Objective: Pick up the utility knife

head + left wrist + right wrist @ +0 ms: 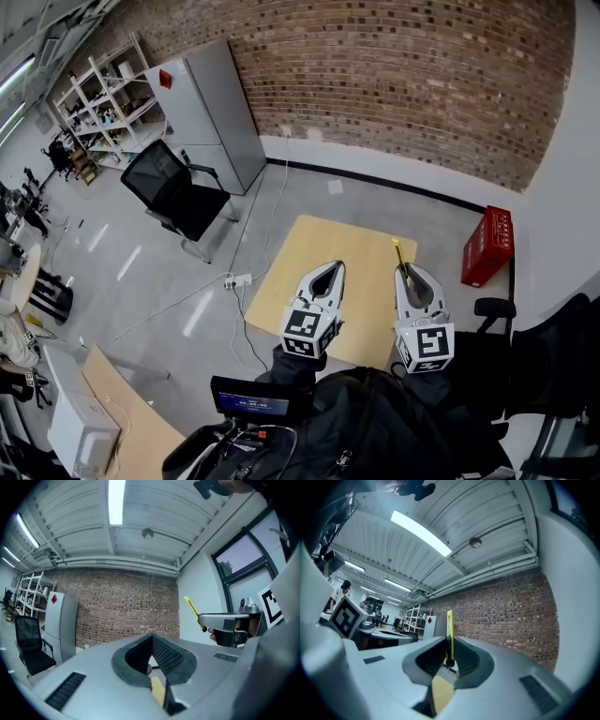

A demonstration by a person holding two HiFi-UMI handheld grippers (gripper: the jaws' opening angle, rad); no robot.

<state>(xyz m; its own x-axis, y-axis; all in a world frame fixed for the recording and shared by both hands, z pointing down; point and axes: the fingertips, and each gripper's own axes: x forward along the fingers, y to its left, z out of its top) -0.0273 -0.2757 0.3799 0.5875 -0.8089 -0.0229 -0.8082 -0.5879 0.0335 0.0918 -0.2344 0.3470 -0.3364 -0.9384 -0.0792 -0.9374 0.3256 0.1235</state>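
Observation:
My right gripper (406,271) is shut on the yellow utility knife (398,253), which sticks out past the jaw tips above the wooden table (309,244). In the right gripper view the utility knife (449,634) stands upright, pinched between the closed jaws of the right gripper (451,660). My left gripper (328,272) hovers beside it over the same table, jaws together with nothing between them. The left gripper view shows the left gripper (153,660) closed and the knife (193,612) held up in the other gripper at the right.
A red crate (487,246) stands on the floor right of the table. A black office chair (178,197) and a grey cabinet (211,112) are to the left. Cables and a power strip (237,280) lie by the table's left edge. Another chair (562,366) is near right.

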